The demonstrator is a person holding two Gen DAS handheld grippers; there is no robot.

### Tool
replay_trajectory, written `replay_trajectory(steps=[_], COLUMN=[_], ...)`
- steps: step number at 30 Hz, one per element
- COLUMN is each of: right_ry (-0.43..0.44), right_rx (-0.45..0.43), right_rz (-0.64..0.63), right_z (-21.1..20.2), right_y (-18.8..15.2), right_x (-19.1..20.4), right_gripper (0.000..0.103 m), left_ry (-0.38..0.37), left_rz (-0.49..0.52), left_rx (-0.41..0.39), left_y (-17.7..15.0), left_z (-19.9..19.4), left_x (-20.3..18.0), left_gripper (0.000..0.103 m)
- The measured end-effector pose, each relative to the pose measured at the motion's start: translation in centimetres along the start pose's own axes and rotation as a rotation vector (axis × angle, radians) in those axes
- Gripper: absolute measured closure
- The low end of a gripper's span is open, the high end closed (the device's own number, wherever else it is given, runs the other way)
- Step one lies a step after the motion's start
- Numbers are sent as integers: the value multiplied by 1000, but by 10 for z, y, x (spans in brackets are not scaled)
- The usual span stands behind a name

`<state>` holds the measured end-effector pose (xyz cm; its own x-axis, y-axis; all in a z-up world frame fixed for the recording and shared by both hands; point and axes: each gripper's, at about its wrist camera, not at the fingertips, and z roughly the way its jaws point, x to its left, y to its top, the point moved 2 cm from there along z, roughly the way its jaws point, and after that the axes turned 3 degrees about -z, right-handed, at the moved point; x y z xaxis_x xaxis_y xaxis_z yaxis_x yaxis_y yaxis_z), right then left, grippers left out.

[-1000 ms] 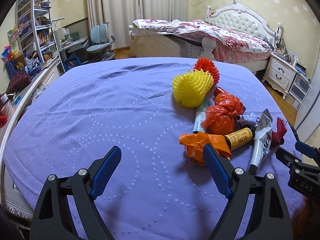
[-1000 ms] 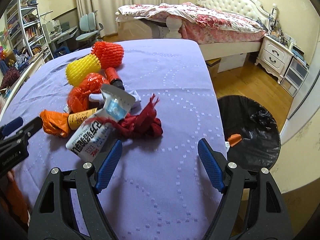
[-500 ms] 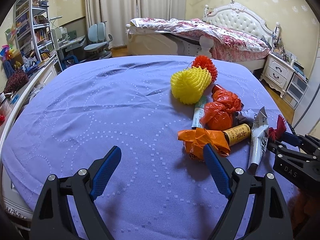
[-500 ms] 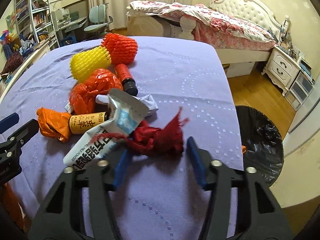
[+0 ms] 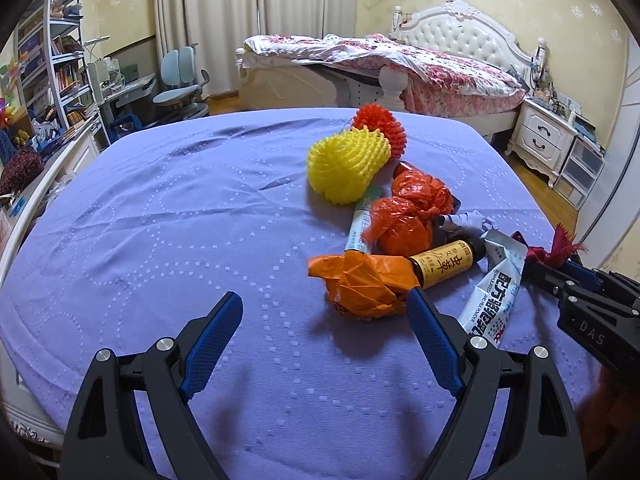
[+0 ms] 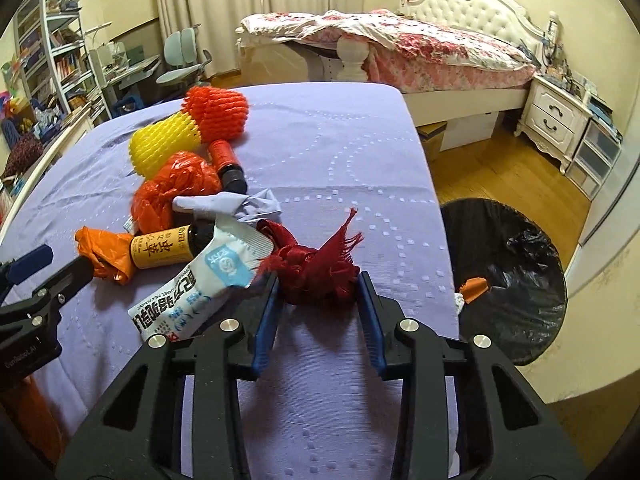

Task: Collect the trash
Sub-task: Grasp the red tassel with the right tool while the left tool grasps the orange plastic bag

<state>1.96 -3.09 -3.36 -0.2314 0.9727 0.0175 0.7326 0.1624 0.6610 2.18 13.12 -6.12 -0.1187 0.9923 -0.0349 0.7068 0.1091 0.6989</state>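
A heap of trash lies on the purple table (image 5: 160,220). In the right wrist view my right gripper (image 6: 318,300) is shut on a dark red fringed cloth (image 6: 316,268), next to a white milk powder sachet (image 6: 200,284). The cloth's fringe shows in the left wrist view (image 5: 560,242). My left gripper (image 5: 324,328) is open and empty, its right finger beside a crumpled orange bag (image 5: 360,280). A yellow-labelled brown bottle (image 5: 444,262), red-orange bags (image 5: 408,216), a yellow foam net (image 5: 346,164) and a red foam net (image 5: 380,128) lie behind.
A bin lined with a black bag (image 6: 508,280) stands on the floor right of the table, with an orange scrap (image 6: 474,286) at its rim. A bed (image 5: 400,68), nightstand (image 5: 548,140), desk chair (image 5: 180,88) and shelves (image 5: 52,80) stand beyond.
My right gripper moved forward to the red cloth and closed its fingers on it. My left gripper stayed open and drifted slightly nearer the orange bag.
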Motion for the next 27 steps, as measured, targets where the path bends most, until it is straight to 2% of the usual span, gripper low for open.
replay_trajectory(steps=[13, 17, 19, 27], right_ry=[5, 8, 10, 8], right_rx=[-18, -17, -17, -35], right_rz=[39, 43, 43, 49], right_z=[-2, -1, 0, -3], right_y=[-1, -2, -4, -4], right_x=[-12, -13, -12, -13], right_gripper=[67, 67, 67, 67], left_ry=[-33, -43, -48, -53], left_rz=[2, 15, 18, 3], left_rx=[32, 51, 60, 49], left_y=[3, 1, -1, -2], left_z=[16, 19, 20, 16], left_x=[-13, -16, -17, -12], left_gripper=[20, 33, 43, 45])
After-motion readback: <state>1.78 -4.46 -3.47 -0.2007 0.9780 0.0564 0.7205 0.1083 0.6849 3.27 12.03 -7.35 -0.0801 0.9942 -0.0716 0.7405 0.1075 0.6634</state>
